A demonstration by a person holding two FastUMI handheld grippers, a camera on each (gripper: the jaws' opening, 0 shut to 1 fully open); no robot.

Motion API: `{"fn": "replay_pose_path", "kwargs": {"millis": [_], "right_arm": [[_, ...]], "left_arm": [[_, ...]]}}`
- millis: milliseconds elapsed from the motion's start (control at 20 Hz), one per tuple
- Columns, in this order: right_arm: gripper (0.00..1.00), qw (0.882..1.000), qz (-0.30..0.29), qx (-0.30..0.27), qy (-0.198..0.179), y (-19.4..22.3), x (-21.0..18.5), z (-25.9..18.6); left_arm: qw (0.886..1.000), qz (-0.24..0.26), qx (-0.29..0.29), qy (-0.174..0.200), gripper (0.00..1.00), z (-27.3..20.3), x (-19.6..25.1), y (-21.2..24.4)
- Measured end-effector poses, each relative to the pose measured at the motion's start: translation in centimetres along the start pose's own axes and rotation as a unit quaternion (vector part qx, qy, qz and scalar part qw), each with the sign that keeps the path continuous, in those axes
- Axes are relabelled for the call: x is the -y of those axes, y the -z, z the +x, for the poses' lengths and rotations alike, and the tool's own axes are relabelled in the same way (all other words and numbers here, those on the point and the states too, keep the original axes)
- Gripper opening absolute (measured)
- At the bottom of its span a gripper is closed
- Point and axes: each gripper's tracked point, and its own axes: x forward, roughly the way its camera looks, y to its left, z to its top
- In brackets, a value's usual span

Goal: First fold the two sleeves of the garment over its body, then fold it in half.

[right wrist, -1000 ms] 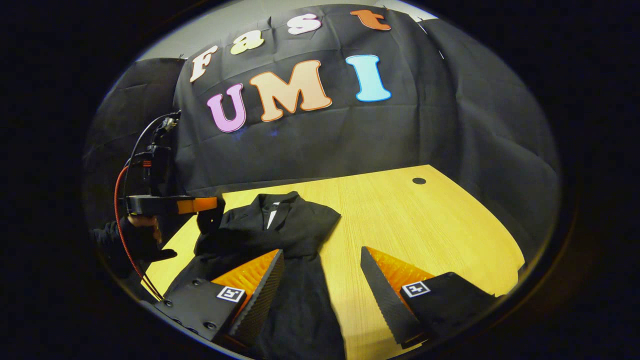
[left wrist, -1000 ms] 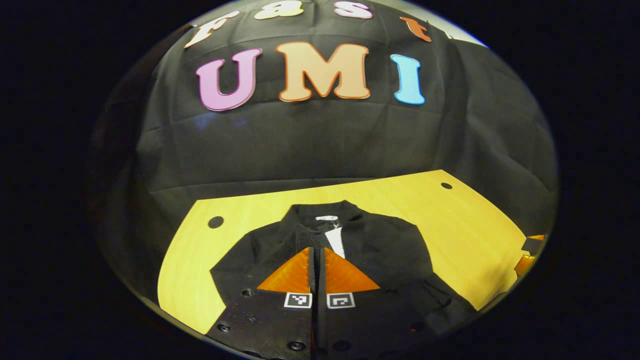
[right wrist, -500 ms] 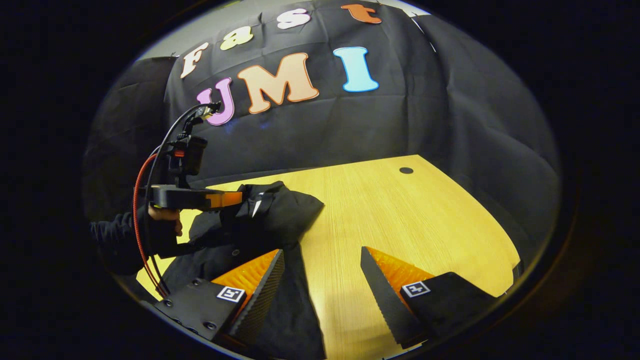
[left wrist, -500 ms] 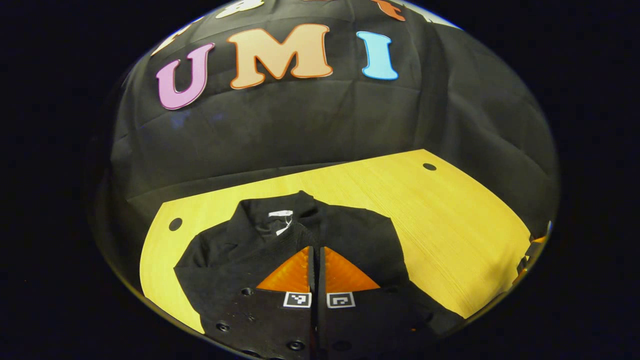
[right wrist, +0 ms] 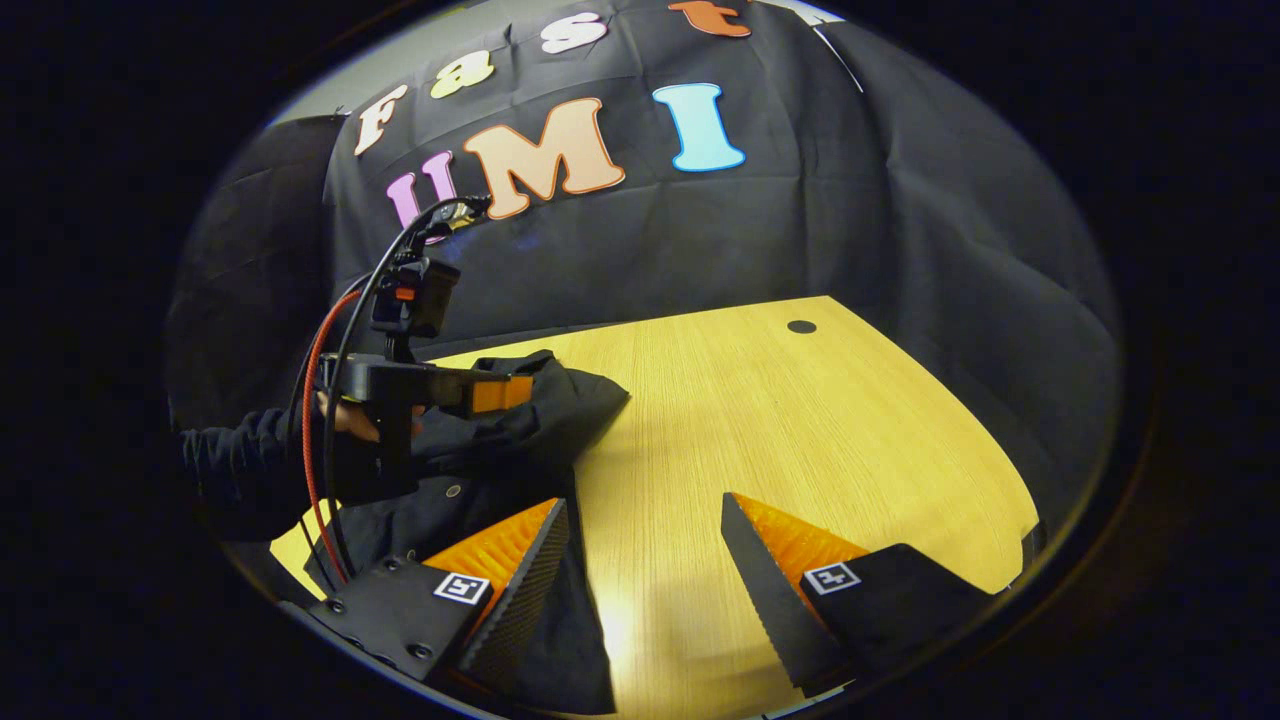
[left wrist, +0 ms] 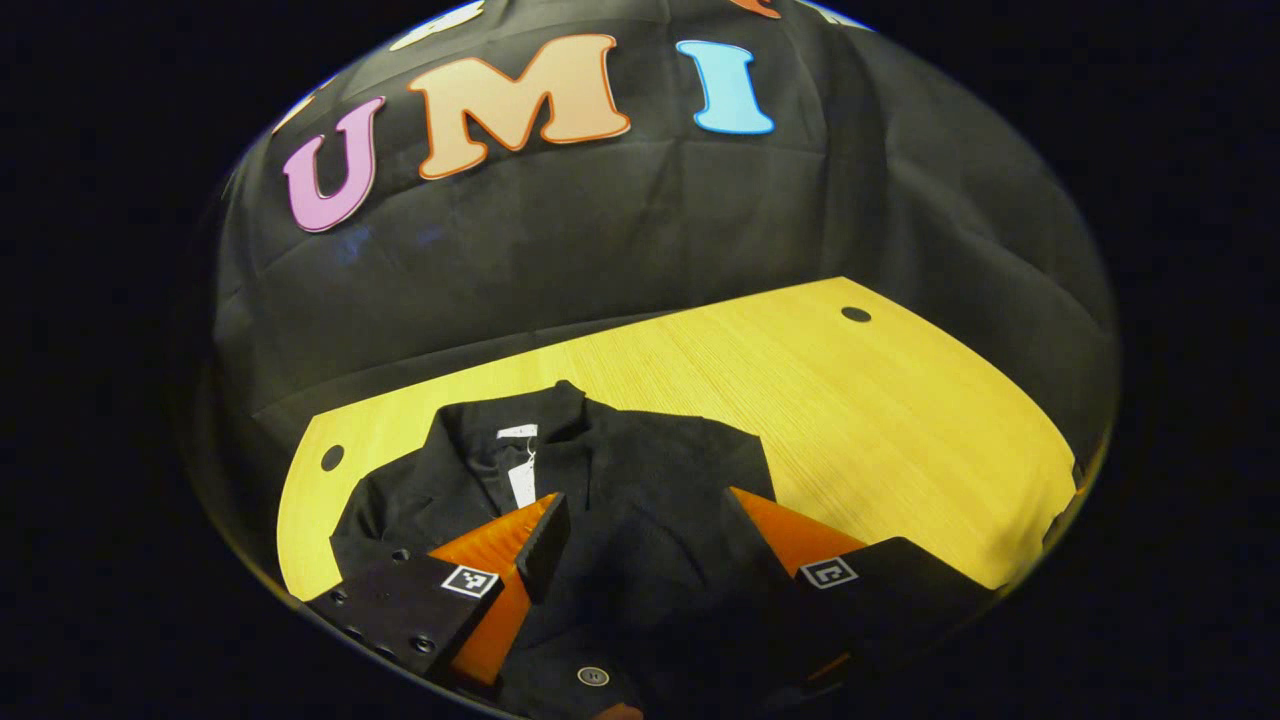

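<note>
Garment [left wrist: 640, 480], a black jacket, lies collar-up in the lower middle of the left gripper view on the yellow wooden table [left wrist: 880, 420]. The left claw [left wrist: 645, 525] sits at the bottom of the frame with its fingers spread wide, the dark cloth lying between them and nothing pinched. A white tag [left wrist: 520, 470] shows at the collar.

In the right gripper view the jacket is bunched at the lower left of the frame, and the right claw [right wrist: 645, 535] stands open at the bottom, one finger over the cloth, the other over bare table. At left, a sleeved hand [right wrist: 345, 420] holds the other claw above the jacket.
</note>
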Motion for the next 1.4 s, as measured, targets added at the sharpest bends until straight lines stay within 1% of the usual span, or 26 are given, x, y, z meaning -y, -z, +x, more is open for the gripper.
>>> {"fn": "replay_pose_path", "kwargs": {"millis": [150,200,250,300,350,500,650,750,900,1000,1350,1400], "right_arm": [[0.98,1.0,-0.016,-0.002,-0.024,0.0,-0.3,0.3],[0.93,0.999,-0.022,-0.004,-0.032,0.2,-0.4,0.4],[0.98,0.999,-0.026,-0.005,-0.037,0.4,-0.6,0.5],[0.93,0.999,-0.03,-0.006,-0.04,0.5,-0.7,0.3],[0.98,0.999,-0.031,-0.003,-0.042,0.5,-1.0,0.2],[0.98,0.998,-0.035,-0.001,-0.042,1.2,-2.0,0.0],[0.98,0.999,-0.029,-0.015,-0.039,2.8,-3.1,-0.5],[0.98,0.999,-0.038,-0.015,-0.033,3.8,-3.9,-1.1],[0.98,0.998,-0.053,-0.028,-0.017,5.7,-4.4,-1.8],[0.98,0.998,-0.049,-0.034,-0.016,7.0,-5.3,-2.3],[0.98,0.995,-0.057,-0.078,0.021,12.8,-5.5,-3.5],[0.98,0.994,-0.059,-0.085,0.027,13.7,-5.5,-3.7]], "left_arm": [[1.0,-0.018,0.013,-0.011,0.95,-2.7,-1.3,-0.1],[0.999,-0.021,0.016,-0.021,0.95,-3.9,-2.1,0.0],[0.999,-0.021,0.024,-0.032,0.95,-5.3,-3.1,0.1],[0.999,-0.021,0.026,-0.043,0.95,-6.6,-4.2,0.4],[0.998,-0.022,0.028,-0.051,0.95,-8.0,-5.1,1.0],[0.997,-0.029,0.029,-0.064,0.95,-11.9,-7.5,3.0],[0.996,-0.025,0.017,-0.082,0.95,-15.1,-10.2,6.3],[0.995,-0.028,0.004,-0.092,0.95,-17.0,-11.6,8.9],[0.994,-0.044,-0.013,-0.098,0.95,-19.2,-13.1,12.4],[0.993,-0.054,-0.018,-0.105,0.95,-20.5,-14.1,14.1],[0.988,-0.069,-0.055,-0.125,0.95,-23.8,-17.0,21.2],[0.987,-0.071,-0.062,-0.128,1.0,-24.1,-17.2,22.3]]}}
